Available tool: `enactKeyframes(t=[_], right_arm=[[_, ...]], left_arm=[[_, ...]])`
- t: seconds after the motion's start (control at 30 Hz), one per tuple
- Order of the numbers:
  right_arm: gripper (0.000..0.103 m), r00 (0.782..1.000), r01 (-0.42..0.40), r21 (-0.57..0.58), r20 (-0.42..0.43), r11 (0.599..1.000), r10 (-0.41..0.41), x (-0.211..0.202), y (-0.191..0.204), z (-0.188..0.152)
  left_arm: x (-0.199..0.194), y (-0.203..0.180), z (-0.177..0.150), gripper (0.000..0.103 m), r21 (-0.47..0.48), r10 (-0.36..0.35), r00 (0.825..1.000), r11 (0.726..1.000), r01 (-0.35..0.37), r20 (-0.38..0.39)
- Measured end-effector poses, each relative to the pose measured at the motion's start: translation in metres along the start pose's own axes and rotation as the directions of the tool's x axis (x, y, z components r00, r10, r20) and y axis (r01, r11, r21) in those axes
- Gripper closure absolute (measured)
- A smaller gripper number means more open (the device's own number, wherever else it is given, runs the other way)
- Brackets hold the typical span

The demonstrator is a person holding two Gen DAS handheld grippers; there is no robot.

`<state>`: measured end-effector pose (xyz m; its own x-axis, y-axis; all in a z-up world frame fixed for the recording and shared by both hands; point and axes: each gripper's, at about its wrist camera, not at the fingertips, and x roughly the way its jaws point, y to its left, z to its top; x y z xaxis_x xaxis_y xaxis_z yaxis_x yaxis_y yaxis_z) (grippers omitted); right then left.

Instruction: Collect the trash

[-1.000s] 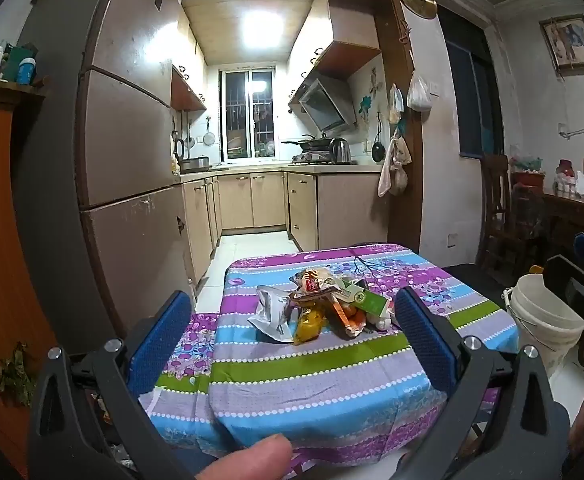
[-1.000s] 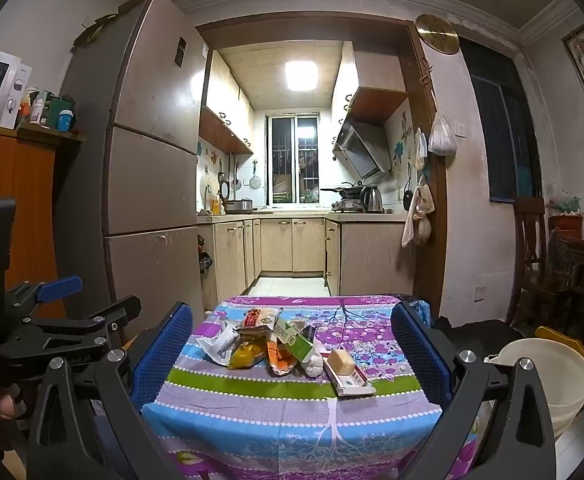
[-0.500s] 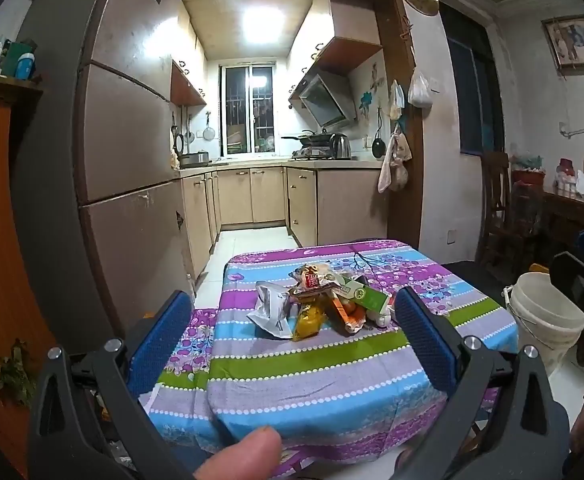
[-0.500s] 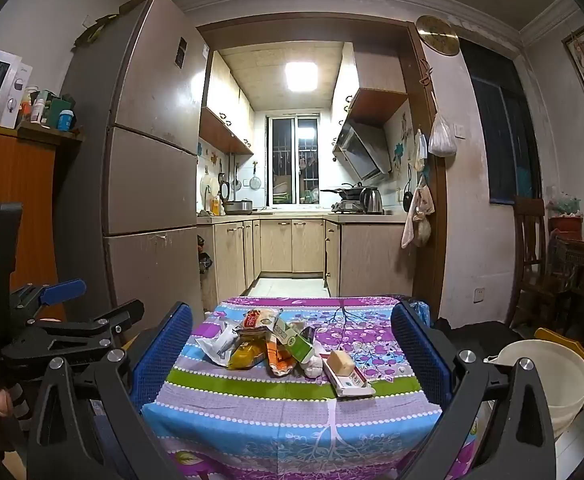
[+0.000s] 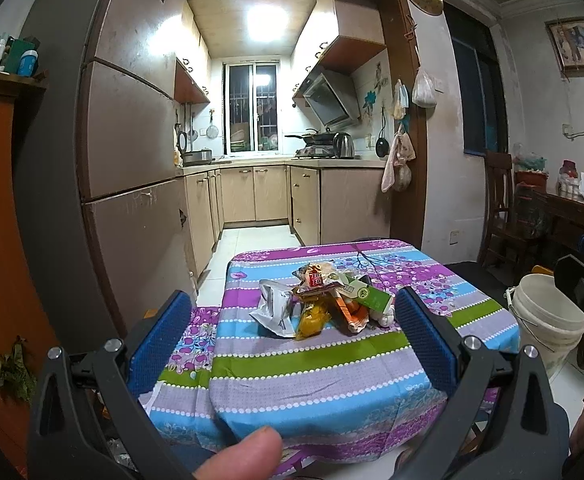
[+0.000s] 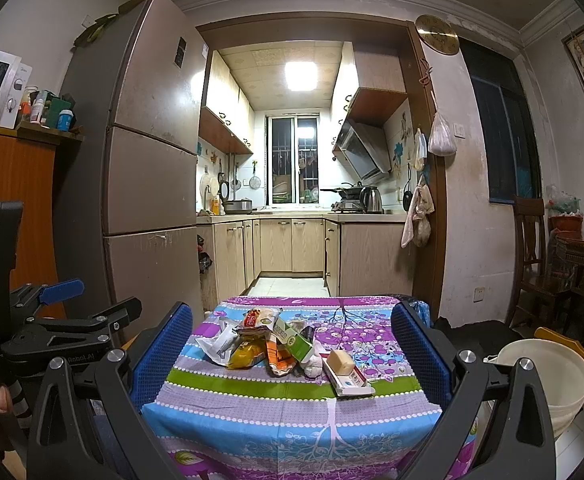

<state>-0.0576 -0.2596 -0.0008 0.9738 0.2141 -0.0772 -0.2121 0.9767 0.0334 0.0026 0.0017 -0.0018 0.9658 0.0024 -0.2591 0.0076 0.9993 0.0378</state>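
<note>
While both claws hung short of table (image 6: pixel 292 408), left claw (image 5: pixel 288 344) and right claw (image 6: pixel 292 354) gaped wide, empty. Wrappers (image 6: pixel 252 344) heaped mid-table; bucket (image 6: pixel 548 380) right of table. Likely light, crinkly, slippery: pinch silver pouch (image 5: pixel 274 312) by edge.

My right gripper (image 6: pixel 292 344) hangs with its jaws spread wide, holding nothing. Ahead, between the fingers, a striped tablecloth (image 6: pixel 276 404) carries a pile of wrappers (image 6: pixel 260 344) and a flat box (image 6: pixel 352 380) bearing a soap bar (image 6: pixel 342 361). A white bucket (image 6: pixel 548 384) stands right of my claw.
</note>
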Motion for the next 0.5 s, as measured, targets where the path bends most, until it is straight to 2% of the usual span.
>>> enactKeyframes(t=[0.5], right_arm=[[0.004, 1.000, 0.000, -0.001, 0.001, 1.000, 0.000, -0.0003, -0.0007, 0.0006]], left_arm=[[0.0024, 0.0020, 0.0009, 0.005, -0.002, 0.002, 1.000, 1.000, -0.002, -0.012]])
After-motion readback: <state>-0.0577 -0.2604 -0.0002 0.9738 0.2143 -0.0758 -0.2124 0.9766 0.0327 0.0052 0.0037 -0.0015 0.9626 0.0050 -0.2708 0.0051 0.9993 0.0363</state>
